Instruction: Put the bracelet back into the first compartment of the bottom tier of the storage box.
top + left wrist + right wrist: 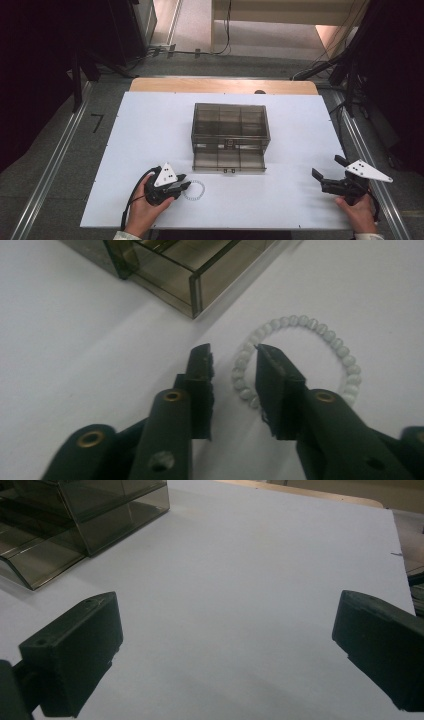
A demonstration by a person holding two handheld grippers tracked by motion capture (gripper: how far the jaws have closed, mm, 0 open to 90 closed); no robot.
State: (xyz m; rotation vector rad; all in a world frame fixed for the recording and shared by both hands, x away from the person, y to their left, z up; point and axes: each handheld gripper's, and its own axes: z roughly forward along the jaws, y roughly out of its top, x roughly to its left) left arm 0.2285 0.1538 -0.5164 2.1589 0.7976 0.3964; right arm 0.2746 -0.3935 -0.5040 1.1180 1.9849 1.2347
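My left gripper, jaws slightly apart, straddles the near rim of the bracelet lying on the tabletop beside the open drawer; next, I judge, close and lift; right gripper wide apart

My left gripper is black, with a grey three-cornered plate carrying small dark dots and a black cable looping off it. Brass-ringed screw holes sit in its arms. My right gripper matches. My cuffs look pale, though they're barely in frame.
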